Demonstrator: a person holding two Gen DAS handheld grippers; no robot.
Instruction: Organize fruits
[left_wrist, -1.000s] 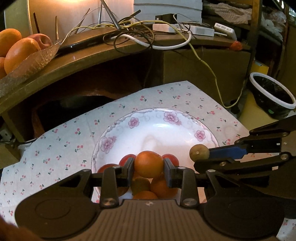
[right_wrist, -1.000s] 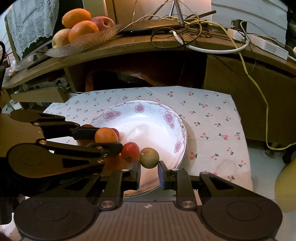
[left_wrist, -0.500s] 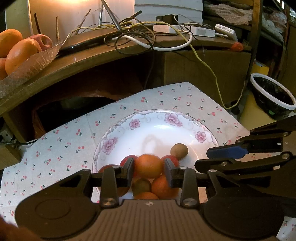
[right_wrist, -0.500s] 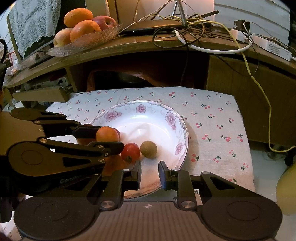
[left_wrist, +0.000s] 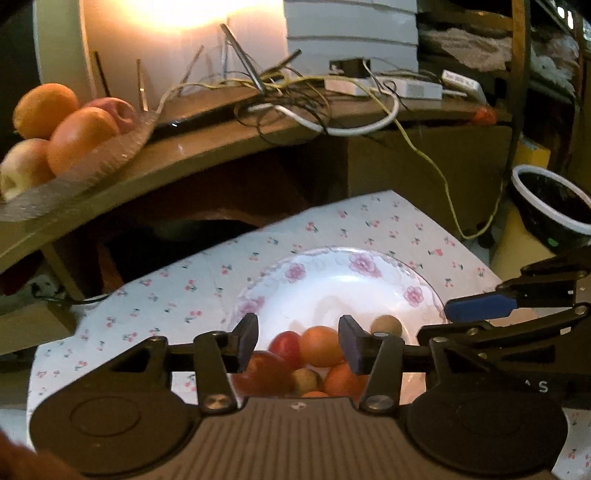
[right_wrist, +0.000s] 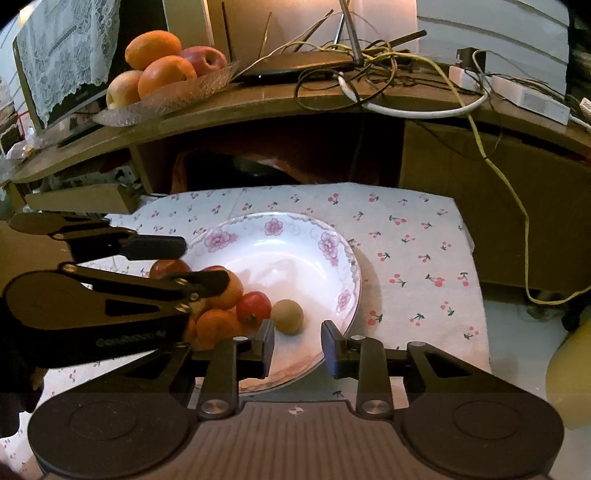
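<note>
A white floral plate (left_wrist: 332, 280) (right_wrist: 280, 251) sits on a cherry-print cloth (right_wrist: 406, 236). It holds a pile of small fruits: an orange (left_wrist: 320, 345) (right_wrist: 231, 293), red fruits (right_wrist: 253, 306) (left_wrist: 284, 343), and a brown round fruit (right_wrist: 287, 316) (left_wrist: 386, 325) lying apart at the pile's edge. My left gripper (left_wrist: 297, 343) is open, its jaws wide on either side of the orange without touching it. My right gripper (right_wrist: 297, 347) is open and empty just in front of the brown fruit.
A wooden shelf (right_wrist: 295, 99) behind carries a glass dish (right_wrist: 166, 96) of large oranges and apples, tangled cables (right_wrist: 369, 74) and a white power strip (right_wrist: 517, 96). A black bin with a white rim (left_wrist: 550, 203) stands at the right.
My right gripper let the brown fruit go onto the plate and opened. My left gripper opened, releasing the orange onto the pile, and both pulled back slightly.
</note>
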